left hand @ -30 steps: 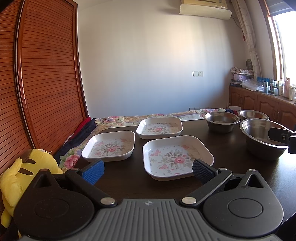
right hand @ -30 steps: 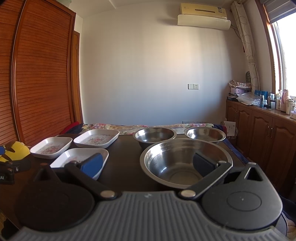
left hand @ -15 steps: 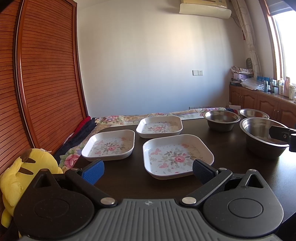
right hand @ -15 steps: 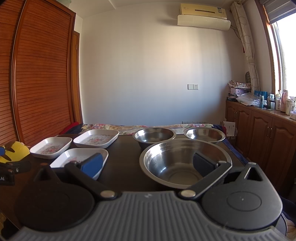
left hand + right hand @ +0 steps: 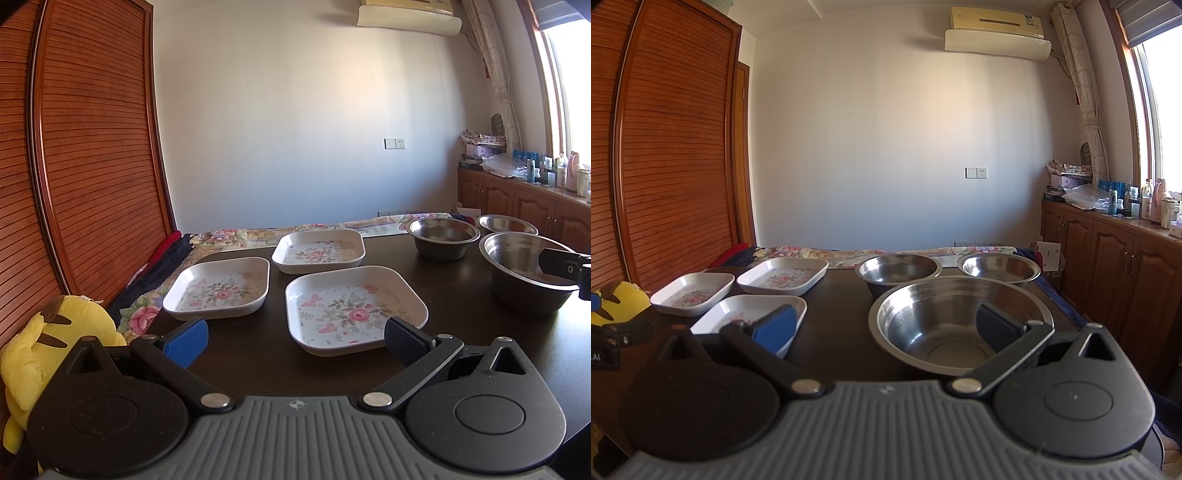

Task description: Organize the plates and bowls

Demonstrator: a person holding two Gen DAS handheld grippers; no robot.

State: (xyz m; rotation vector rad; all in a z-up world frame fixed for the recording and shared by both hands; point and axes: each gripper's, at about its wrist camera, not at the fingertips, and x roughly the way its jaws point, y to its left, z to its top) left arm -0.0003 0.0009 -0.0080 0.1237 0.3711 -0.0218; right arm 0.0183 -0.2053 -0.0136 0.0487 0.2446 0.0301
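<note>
Plates and bowls sit spread over the dark table [image 5: 461, 306], and we hold both grippers above its near edge with nothing in either one. Our left gripper [image 5: 295, 341] has its jaws spread wide, the blue pad on one side and the dark pad on the other, with the near corner of the nearest floral plate [image 5: 354, 308] showing between them from above. Two more square floral plates lie beyond it: the left plate [image 5: 219, 288] just beside it, and the far plate [image 5: 319, 251] behind both, close but not touching as far as we can tell.

Our right gripper [image 5: 884, 326] is likewise spread wide and empty. In the right wrist view its dark pad stands in front of the big steel bowl [image 5: 960, 325], while its blue pad overlaps the nearest plate; whether either pad touches, we cannot tell. Behind the big bowl stand two smaller steel bowls, the middle bowl [image 5: 899, 271] and the right bowl [image 5: 999, 267], side by side near the far table edge.

Off the left side of the table we see a yellow plush toy [image 5: 44, 347] against the slatted wooden door [image 5: 85, 147]
</note>
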